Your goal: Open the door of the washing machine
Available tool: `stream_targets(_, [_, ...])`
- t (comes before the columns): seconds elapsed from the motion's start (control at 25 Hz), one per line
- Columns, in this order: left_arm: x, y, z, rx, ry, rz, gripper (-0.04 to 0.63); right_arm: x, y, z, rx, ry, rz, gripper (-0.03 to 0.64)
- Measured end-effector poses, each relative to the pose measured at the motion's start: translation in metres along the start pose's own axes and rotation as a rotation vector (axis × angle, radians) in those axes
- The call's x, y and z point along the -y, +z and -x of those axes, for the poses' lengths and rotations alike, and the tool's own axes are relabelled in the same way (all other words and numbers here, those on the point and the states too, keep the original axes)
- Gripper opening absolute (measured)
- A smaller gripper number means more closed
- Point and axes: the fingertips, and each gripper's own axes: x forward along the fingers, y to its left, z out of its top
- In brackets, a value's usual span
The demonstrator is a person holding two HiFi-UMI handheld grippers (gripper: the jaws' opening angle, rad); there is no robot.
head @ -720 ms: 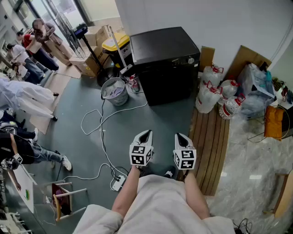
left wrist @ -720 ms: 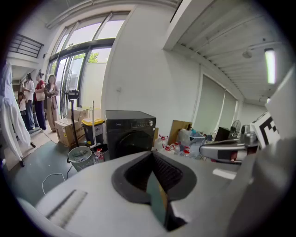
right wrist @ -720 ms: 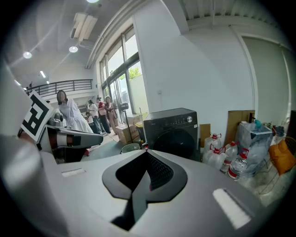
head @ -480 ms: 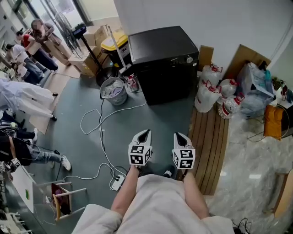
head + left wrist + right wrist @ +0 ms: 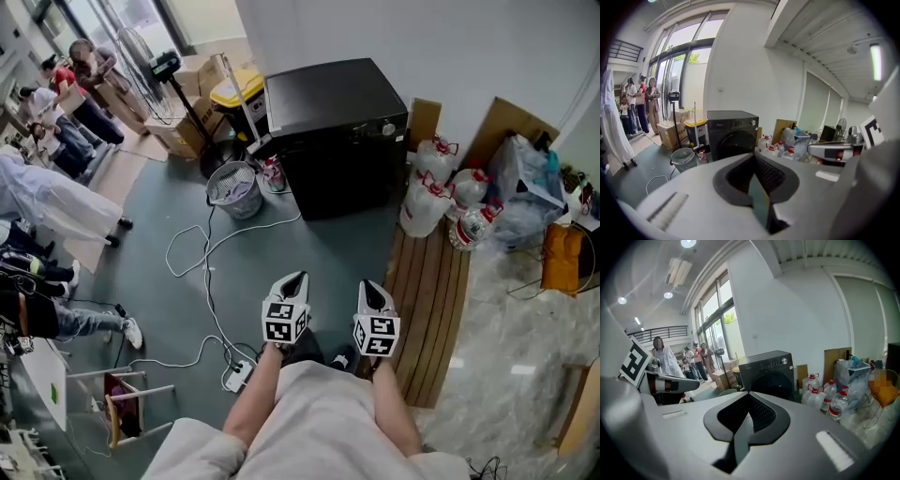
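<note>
The black front-loading washing machine stands against the white wall with its round door closed; it also shows in the left gripper view and the right gripper view. My left gripper and right gripper are held side by side close to my body, well short of the machine and pointing toward it. Both are shut with nothing between the jaws, as the left gripper and right gripper show in their own views.
A wire waste basket stands left of the machine. Large water bottles and bags sit to its right, above wooden planks. Cables and a power strip lie on the green floor. People stand at the left.
Both grippers sit slightly lower in the head view, still shut. The people at the left have shifted. The washing machine door is unchanged.
</note>
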Motion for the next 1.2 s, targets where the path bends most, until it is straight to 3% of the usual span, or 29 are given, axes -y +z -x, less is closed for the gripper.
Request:
stream_targets(0.16, [-0.006, 0.002, -0.010, -0.009, 0.019, -0.013, 0.057, 0.012, -0.004, -0.009, -0.015, -0.025, -0.011, 0.000])
stream_targets(0.44, [-0.017, 0.019, -0.055, -0.003, -0.012, -0.018, 0.057, 0.037, 0.006, -0.043, 0.003, -0.076, -0.002, 0.000])
stream_targets(0.8, [-0.058, 0.072, -0.170, -0.012, -0.029, 0.029, 0.057, 0.088, 0.052, -0.136, -0.040, -0.109, 0.025, 0.000])
stream_targets(1.2, [-0.135, 0.117, -0.296, -0.030, -0.021, 0.091, 0.058, 0.104, 0.100, -0.267, -0.122, -0.075, 0.061, 0.000])
